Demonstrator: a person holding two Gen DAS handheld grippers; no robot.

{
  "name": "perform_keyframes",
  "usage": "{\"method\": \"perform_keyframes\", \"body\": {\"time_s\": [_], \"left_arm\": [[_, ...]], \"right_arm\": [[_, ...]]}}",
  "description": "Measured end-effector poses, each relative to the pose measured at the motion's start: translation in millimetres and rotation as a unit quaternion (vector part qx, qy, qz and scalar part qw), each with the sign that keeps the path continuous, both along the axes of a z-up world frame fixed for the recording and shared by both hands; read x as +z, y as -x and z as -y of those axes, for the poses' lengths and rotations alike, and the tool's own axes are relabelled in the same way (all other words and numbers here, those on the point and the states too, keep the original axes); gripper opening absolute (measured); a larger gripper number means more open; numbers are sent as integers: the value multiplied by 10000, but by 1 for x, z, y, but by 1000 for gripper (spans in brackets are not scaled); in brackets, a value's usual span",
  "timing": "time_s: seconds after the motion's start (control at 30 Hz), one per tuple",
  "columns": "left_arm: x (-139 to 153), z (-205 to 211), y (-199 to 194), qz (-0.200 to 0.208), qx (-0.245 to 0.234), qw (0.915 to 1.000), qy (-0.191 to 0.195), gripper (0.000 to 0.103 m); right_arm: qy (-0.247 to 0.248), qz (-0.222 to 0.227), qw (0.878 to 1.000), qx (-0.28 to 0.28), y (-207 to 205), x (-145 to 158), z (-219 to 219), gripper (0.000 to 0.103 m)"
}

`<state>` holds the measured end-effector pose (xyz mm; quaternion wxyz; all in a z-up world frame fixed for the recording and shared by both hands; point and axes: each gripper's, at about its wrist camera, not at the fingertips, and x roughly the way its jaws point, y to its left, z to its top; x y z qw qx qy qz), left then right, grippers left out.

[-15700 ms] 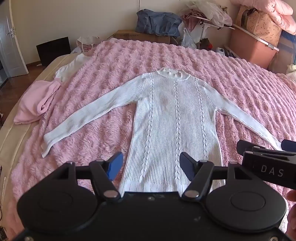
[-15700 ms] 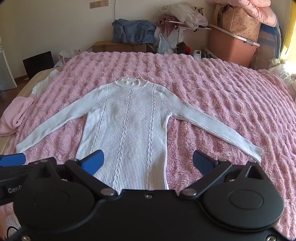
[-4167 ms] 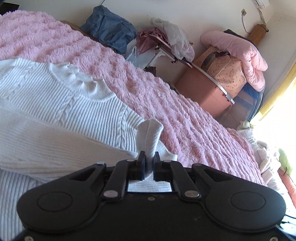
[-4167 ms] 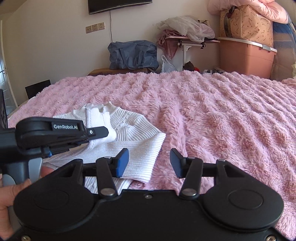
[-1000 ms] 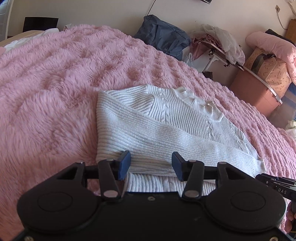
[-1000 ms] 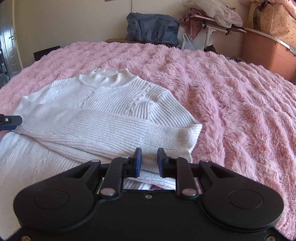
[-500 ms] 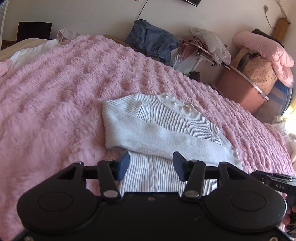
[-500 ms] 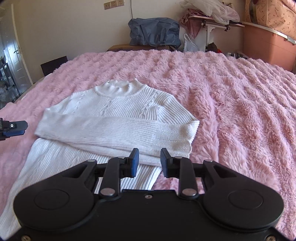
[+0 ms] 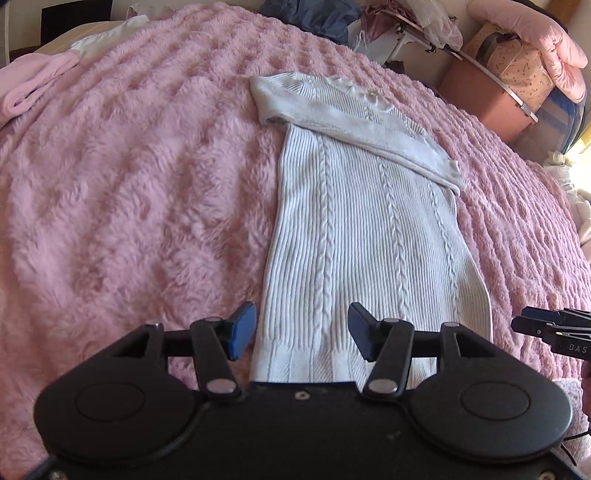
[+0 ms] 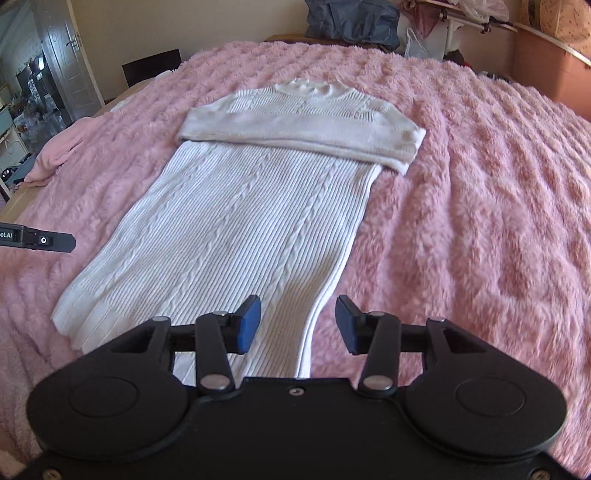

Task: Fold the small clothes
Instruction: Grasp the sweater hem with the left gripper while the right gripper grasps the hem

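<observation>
A white cable-knit sweater [image 9: 362, 229] [image 10: 243, 236] lies flat on the pink fluffy bedspread [image 9: 129, 192], both sleeves folded across the chest in a band [image 10: 303, 125]. My left gripper [image 9: 301, 330] hovers over the hem's left corner, jaws wide and still opening, nothing pinched between them. My right gripper [image 10: 298, 323] hangs above the hem's right edge, its jaws opening, with the sweater's side edge below the gap but not pressed. Each gripper's tip shows at the edge of the other's view: the right one [image 9: 554, 328], the left one [image 10: 37, 240].
A pink garment [image 9: 33, 85] and a white one [image 9: 107, 35] lie at the bed's far left. Beyond the bed stand a blue bag [image 10: 354, 18], a clothes-laden rack [image 9: 424, 33] and a pink storage box [image 9: 491, 99] with bedding on top. A door [image 10: 74, 66] is at far left.
Both grippers pulled back from the folded sleeves down toward the hem. The right gripper's jaws went from nearly shut to apart; the left's widened slightly.
</observation>
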<state>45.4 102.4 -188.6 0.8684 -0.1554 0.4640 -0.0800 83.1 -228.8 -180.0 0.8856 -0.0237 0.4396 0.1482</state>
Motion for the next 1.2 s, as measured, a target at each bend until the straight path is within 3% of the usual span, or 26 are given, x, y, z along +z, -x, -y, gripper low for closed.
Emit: {"method": "perform_keyframes", "body": {"time_s": [0.3, 0.37, 0.6, 0.73, 0.8, 0.87, 0.97, 1.07, 1.2], "left_arm": [[-30, -7, 15, -466, -194, 9978, 432, 51], [-34, -5, 17, -500, -223, 9976, 428, 51], [-44, -9, 10, -705, -101, 9968, 366, 51], [-46, -6, 10, -705, -293, 9961, 437, 49], [-45, -1, 9, -728, -547, 9945, 512, 37], [-49, 5, 7, -890, -801, 9909, 622, 10], [-53, 7, 7, -903, -838, 9899, 698, 8], [-49, 5, 7, -785, -804, 9900, 851, 7], [-39, 0, 9, -638, -746, 9893, 1080, 6]], "right_arm": [[-194, -630, 9975, -268, 32, -40, 2, 43], [-265, -724, 9964, -349, 34, -47, 2, 37], [-265, -971, 9935, -532, 26, -60, 5, 37], [-319, -1063, 9926, -488, 23, -63, 4, 34], [-395, -1125, 9920, -408, 22, -64, 2, 29], [-402, -1155, 9916, -410, 21, -67, 0, 28], [-474, -1225, 9903, -460, 19, -70, -1, 28], [-571, -1253, 9892, -504, 20, -69, 1, 12], [-746, -1224, 9879, -594, 23, -61, 7, 9]]}}
